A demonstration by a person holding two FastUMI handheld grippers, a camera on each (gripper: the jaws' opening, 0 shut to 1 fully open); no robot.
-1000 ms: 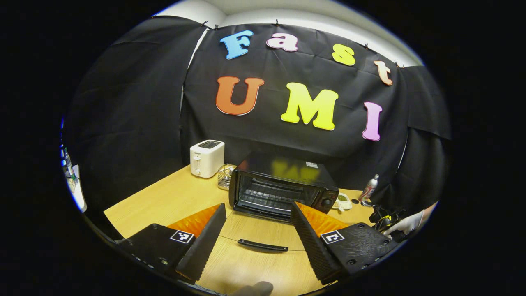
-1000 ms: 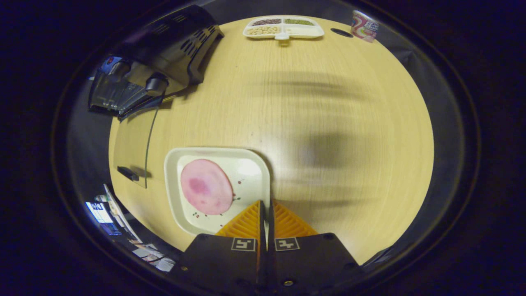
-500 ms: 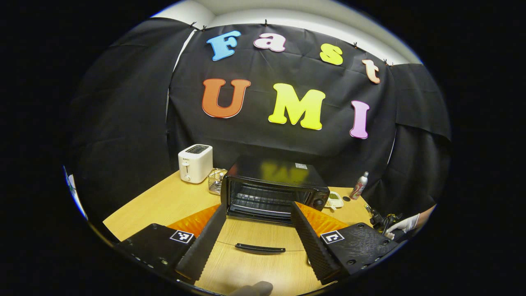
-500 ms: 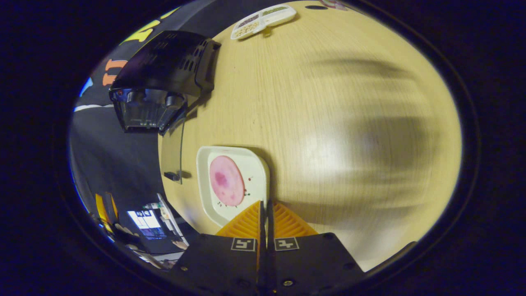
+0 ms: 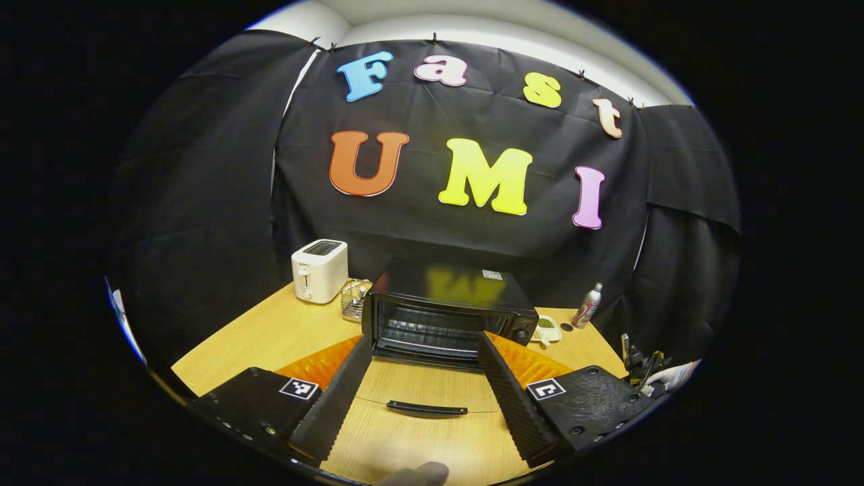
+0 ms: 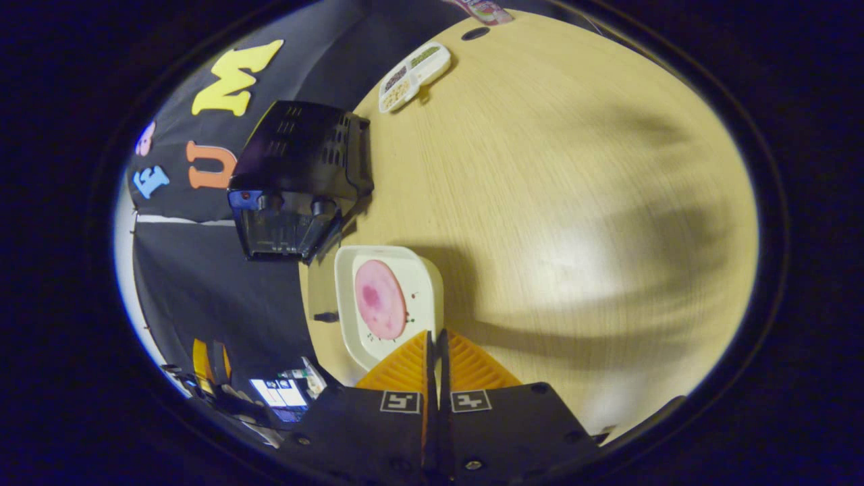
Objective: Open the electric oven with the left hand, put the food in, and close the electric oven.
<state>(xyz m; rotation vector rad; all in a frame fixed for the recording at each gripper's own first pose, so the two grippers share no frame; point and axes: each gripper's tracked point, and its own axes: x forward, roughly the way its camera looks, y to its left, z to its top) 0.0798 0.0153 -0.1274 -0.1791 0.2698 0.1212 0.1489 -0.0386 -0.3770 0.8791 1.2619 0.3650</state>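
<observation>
- The electric oven (image 5: 445,314) stands at the back of the wooden table (image 5: 270,331), its glass door (image 5: 425,385) folded flat toward the camera with the door handle (image 5: 426,408) at the near edge; the wire rack inside is bare.
- The left gripper (image 5: 424,388) hangs released, fingers spread wide either side of the lowered door, touching nothing.
- The right gripper (image 6: 437,347) is clenched on the rim of a white square plate (image 6: 351,317), its fingers pressed together over the near edge.
- A pink slice of ham (image 6: 380,298) lies flat on that plate.
- In the right gripper view the plate appears lifted off the table, judging by the shadow beneath it, though I cannot be certain.
- The relation that counts: from the right gripper, the oven (image 6: 297,182) lies forward and to the left, and its open mouth faces down and leftward in that view, not toward the plate.
- So the plate likely needs swinging round in front of the mouth, then sliding in over the lowered door.
- The right hand is plainly the one carrying the food; the left sits nearer the door, placed to shut it afterward.
- A toaster (image 5: 319,270) and a can (image 5: 586,307) stand apart, clear of the route.
</observation>
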